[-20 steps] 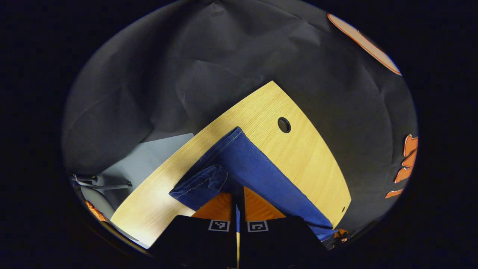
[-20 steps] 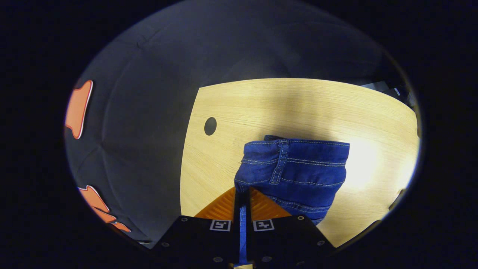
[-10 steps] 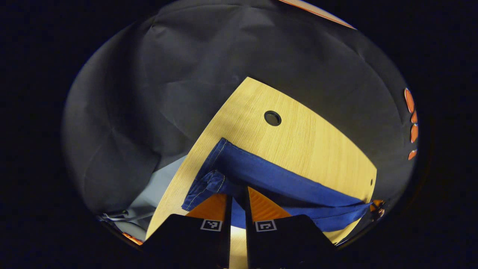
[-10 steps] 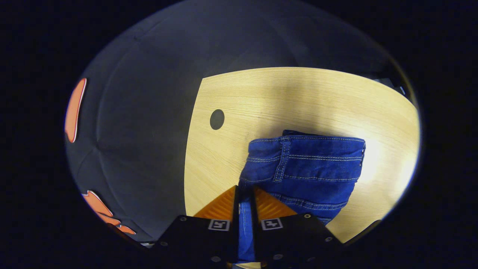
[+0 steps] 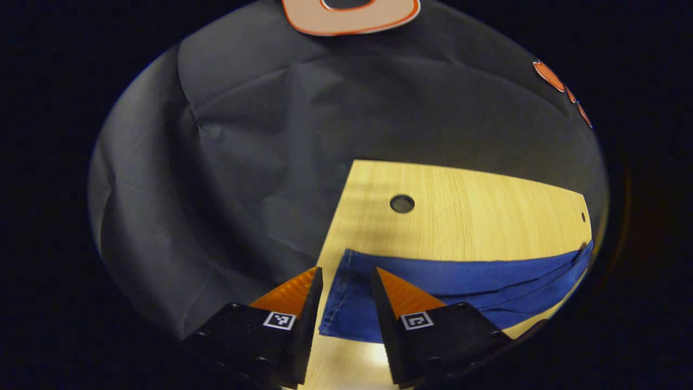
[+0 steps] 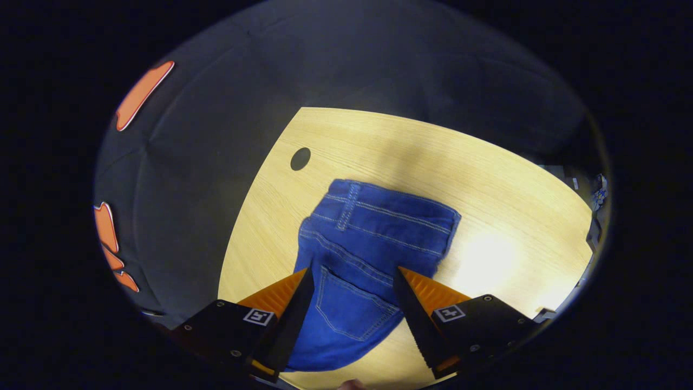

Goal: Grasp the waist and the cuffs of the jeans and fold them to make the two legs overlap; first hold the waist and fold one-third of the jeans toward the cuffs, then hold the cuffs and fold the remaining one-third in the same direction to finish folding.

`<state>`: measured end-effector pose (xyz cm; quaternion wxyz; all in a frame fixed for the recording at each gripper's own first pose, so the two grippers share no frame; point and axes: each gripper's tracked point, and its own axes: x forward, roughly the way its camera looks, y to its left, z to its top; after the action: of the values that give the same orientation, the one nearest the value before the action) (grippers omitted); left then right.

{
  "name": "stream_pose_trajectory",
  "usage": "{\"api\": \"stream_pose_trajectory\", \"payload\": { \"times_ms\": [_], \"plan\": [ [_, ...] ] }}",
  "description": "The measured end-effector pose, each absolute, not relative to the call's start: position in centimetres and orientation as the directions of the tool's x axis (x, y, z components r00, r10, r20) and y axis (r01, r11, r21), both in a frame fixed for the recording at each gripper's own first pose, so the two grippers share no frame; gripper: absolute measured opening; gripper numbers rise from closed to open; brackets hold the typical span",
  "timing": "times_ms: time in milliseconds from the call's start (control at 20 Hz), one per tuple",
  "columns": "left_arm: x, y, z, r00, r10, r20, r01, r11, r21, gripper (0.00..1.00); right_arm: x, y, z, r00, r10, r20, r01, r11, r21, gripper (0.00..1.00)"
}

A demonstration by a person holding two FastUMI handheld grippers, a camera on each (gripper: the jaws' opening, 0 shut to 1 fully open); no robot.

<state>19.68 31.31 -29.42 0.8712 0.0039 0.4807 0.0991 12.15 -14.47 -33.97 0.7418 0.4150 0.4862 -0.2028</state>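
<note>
The jeans (image 6: pixel 368 238) were seen as blue denim with pale contrast stitching, spread flat on the light wooden tabletop (image 6: pixel 509 179). In the right gripper view the waist end was shown, with its waistband, a belt loop and a stitched back pocket, the legs appearing to be laid one over the other. In the left gripper view the cuff end (image 5: pixel 346 292) was shown as a smooth, plain blue band with a stitched hem, and the layered legs (image 5: pixel 487 281) were stretched away to the right of the tool. The right tool (image 6: pixel 352 281) was held with its fingers spread wide apart and nothing was gripped; the pocket area was seen between and below the fingers, and the waistband lay just ahead of them. The left tool (image 5: pixel 345 281) was likewise held wide apart and empty, with the hem corner seen in the gap between its fingers. A round hole (image 5: pixel 401 203) in the tabletop was seen ahead of the left tool, beyond the cloth.
</note>
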Motion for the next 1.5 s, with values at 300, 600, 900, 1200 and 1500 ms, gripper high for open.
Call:
{"api": "stream_pose_trajectory", "payload": {
  "times_ms": [300, 600, 900, 1200, 1500],
  "plan": [
    [21.3, 30.7, -26.0, 0.719, 0.148, -0.679, -0.103, 0.989, 0.107, 0.62, 8.2, -16.3, -36.2, 0.385, 0.037, -0.922, 0.706, 0.632, 0.320, 0.98],
    [21.2, 28.2, -23.6, 0.790, 0.089, -0.607, -0.057, 0.996, 0.071, 0.99, 9.2, -17.3, -38.1, 0.381, 0.034, -0.924, 0.734, 0.597, 0.325, 0.98],
    [20.5, 26.9, -20.2, 0.842, 0.082, -0.533, -0.040, 0.995, 0.090, 1.00, 10.1, -17.9, -39.7, 0.361, 0.023, -0.932, 0.767, 0.561, 0.311, 0.98],
    [20.8, 26.1, -17.0, 0.860, 0.047, -0.508, -0.044, 0.999, 0.017, 0.99, 10.8, -17.3, -40.3, 0.401, 0.044, -0.915, 0.746, 0.564, 0.354, 0.71],
    [19.9, 22.4, -17.2, 0.861, 0.000, -0.509, 0.004, 1.000, 0.006, 1.00, 11.5, -17.3, -39.8, 0.475, -0.006, -0.880, 0.718, 0.581, 0.383, 0.23]
  ]
}}
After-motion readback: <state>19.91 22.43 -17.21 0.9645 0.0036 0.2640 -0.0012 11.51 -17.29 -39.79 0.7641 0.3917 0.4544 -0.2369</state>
